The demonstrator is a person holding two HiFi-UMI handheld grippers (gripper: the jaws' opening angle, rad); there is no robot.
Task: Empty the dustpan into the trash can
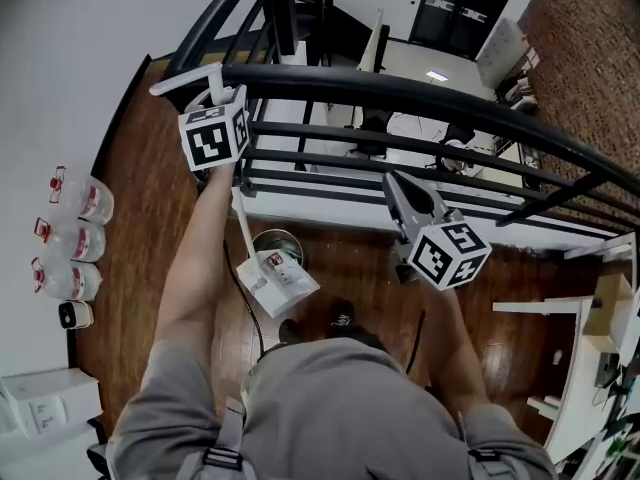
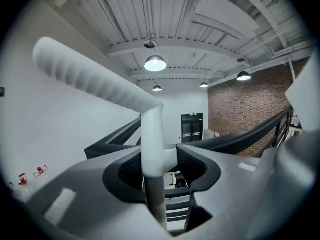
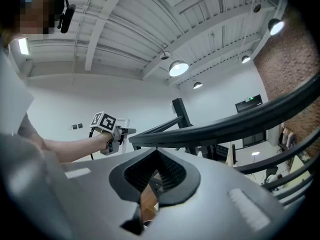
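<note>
In the head view a white dustpan (image 1: 279,282) hangs low over the wooden floor on a long white handle (image 1: 243,226). Just behind it stands a small round metal trash can (image 1: 281,239). My left gripper (image 1: 221,95) is shut on the top of the handle. In the left gripper view the upright handle (image 2: 152,149) is pinched between the dark pads, and its ribbed grip bends off to the upper left. My right gripper (image 1: 400,190) is held out at the right with its jaw tips together (image 3: 157,151) and nothing seen between them. The right gripper view also shows the left gripper (image 3: 131,130).
A black metal railing (image 1: 420,98) runs across just in front of both grippers, with a lower floor beyond. Large water bottles (image 1: 75,238) line the left wall above a white box (image 1: 45,403). White furniture (image 1: 600,318) stands at the right. A shoe (image 1: 341,318) is near the dustpan.
</note>
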